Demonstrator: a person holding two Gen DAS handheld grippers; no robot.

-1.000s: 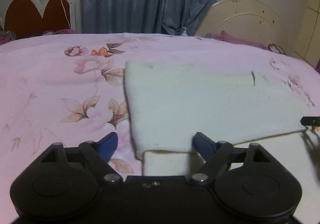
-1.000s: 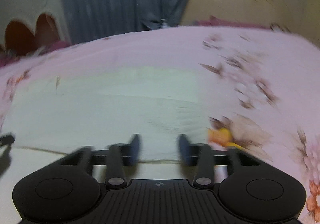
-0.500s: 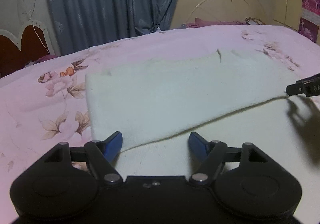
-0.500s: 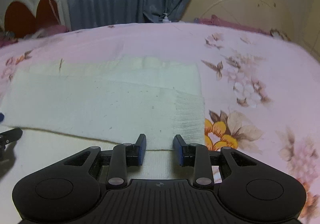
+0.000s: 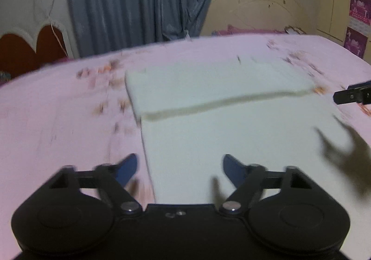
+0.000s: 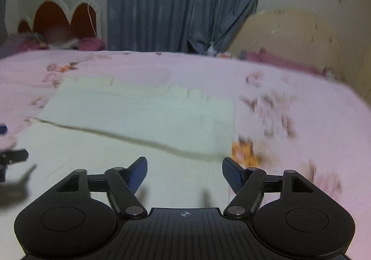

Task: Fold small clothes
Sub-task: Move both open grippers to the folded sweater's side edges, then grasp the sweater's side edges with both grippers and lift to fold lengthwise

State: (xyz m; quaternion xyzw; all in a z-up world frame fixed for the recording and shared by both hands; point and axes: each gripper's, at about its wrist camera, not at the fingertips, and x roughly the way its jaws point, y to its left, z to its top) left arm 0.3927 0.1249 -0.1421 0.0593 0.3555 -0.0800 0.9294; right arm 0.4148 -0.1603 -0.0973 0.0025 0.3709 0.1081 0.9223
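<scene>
The left gripper (image 5: 179,168) is a matte black plastic body with 2 rounded lobes, each bearing a shallow circular disc. 2 black linkage arms pivot on silver screws and carry blue finger pads (image 5: 126,169). The right gripper (image 6: 184,173) has the same shape, with a ribbed centre panel, a small crosshair mark, and blue pads (image 6: 138,174).
</scene>
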